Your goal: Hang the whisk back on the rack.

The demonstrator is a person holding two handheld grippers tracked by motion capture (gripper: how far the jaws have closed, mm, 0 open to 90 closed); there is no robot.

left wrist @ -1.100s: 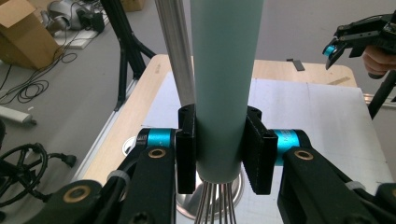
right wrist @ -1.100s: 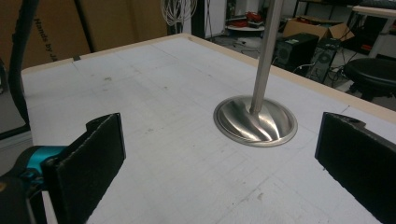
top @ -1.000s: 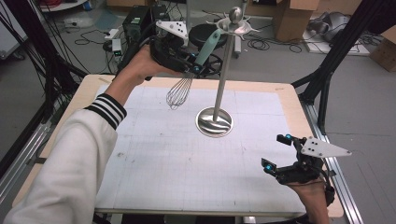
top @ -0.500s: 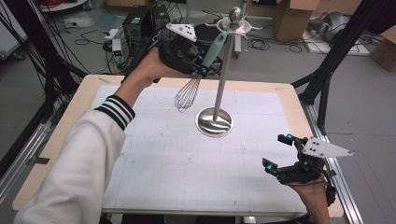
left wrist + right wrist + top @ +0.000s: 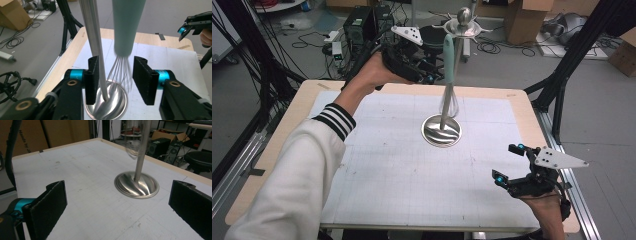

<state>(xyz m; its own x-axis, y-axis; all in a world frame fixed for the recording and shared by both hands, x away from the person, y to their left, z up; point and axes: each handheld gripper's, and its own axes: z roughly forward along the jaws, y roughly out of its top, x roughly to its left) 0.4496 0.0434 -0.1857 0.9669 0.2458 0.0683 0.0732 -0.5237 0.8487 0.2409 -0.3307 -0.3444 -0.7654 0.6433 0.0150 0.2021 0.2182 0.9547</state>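
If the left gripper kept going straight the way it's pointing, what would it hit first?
Probably the whisk, hanging just ahead of the left gripper between its open jaws; the stand's pole is close beside it, so depth is uncertain.

— Around the wooden table?
— Grey floor strewn with black cables. Beyond the far edge, computer towers, a black stool and cardboard boxes.
— Beside it?
— Black frame struts, right of the table.

Cardboard boxes, perhaps a stool.
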